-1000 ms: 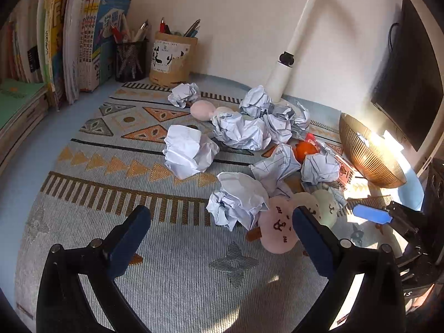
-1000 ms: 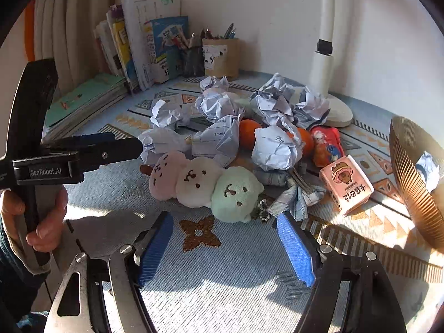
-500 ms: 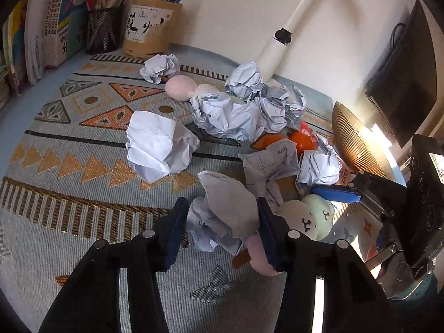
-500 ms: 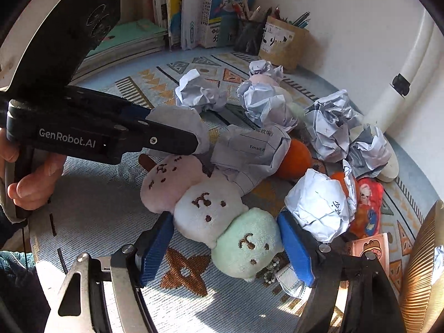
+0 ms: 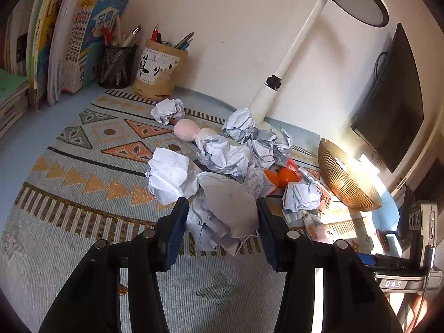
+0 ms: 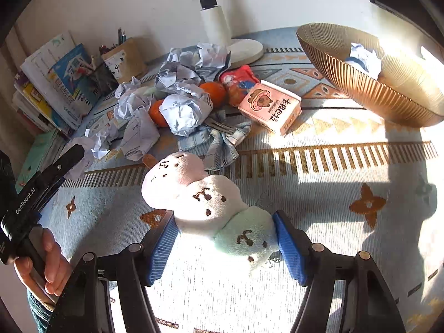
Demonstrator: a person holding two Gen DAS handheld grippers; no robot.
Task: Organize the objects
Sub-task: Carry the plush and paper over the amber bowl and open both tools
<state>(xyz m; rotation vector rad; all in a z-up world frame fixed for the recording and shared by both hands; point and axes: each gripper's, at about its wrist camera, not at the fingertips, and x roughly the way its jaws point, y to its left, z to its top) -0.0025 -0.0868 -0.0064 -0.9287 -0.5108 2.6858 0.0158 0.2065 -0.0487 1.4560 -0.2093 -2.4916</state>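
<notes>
Left gripper (image 5: 220,219) is clamped on a crumpled paper ball (image 5: 224,216), well short of the gold bowl (image 5: 347,180). Right gripper (image 6: 223,242) squeezes the plush dango toy (image 6: 205,202), also short of the bowl. Loose paper could slip free if the squeeze eases.

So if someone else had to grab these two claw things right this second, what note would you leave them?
Left gripper: shut on a crumpled paper ball.
Right gripper: around the plush dumpling toy, at its green end; grip not certain.
Done: one paper ball lies in the wicker bowl.
Left: more paper balls, two oranges, a pink carton, a red snack packet and a checked cloth on the mat.
</notes>
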